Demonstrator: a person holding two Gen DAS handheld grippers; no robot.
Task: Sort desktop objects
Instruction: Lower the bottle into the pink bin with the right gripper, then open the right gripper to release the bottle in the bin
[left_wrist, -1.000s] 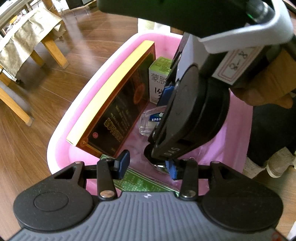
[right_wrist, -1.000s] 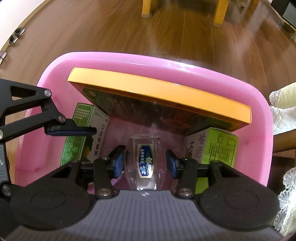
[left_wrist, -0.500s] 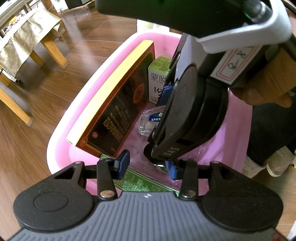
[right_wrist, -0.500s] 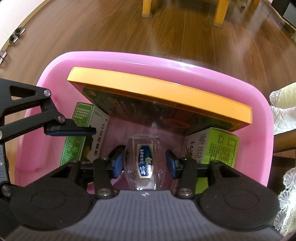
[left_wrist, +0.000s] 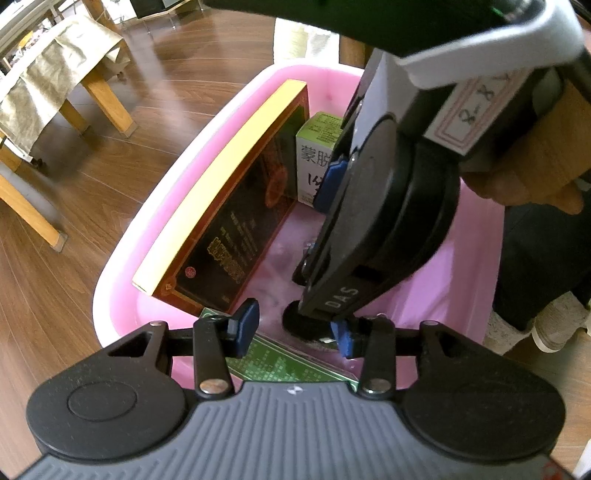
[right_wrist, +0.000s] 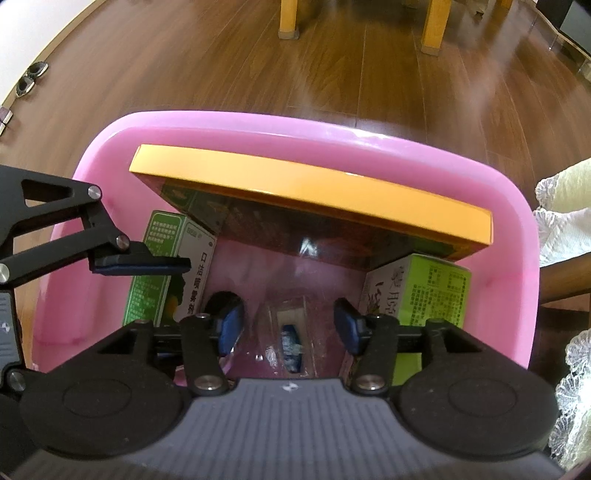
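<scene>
Since the earlier frames, the right gripper (right_wrist: 287, 328) has opened: its blue pads (right_wrist: 229, 326), formerly clamped on the clear bottle (right_wrist: 291, 341), stand well apart, and the bottle lies free on the floor of the pink bin (right_wrist: 303, 129), between the pads and touching neither. Its blue label has shifted lower and now appears blurred. The release suggests that this item is sorted and the right gripper can be withdrawn.

Bin contents, right wrist view: an orange-edged box (right_wrist: 310, 184) leans along the far wall; a green-and-white carton (right_wrist: 170, 266) stands at the left; a lime carton (right_wrist: 432, 284) stands at the right.

Left wrist view: the left gripper (left_wrist: 295, 328) hovers over the near rim with jaws open and empty, above a green patterned packet (left_wrist: 284, 363). The right gripper's body fills the right of this view, hiding the bottle; a hand (left_wrist: 524, 162) holds its handle. Beyond the bin lie a wood floor (left_wrist: 92, 177) and a draped bench (left_wrist: 55, 85).

A remaining risk, by judgement: the bottle may roll if nudged during withdrawal.
</scene>
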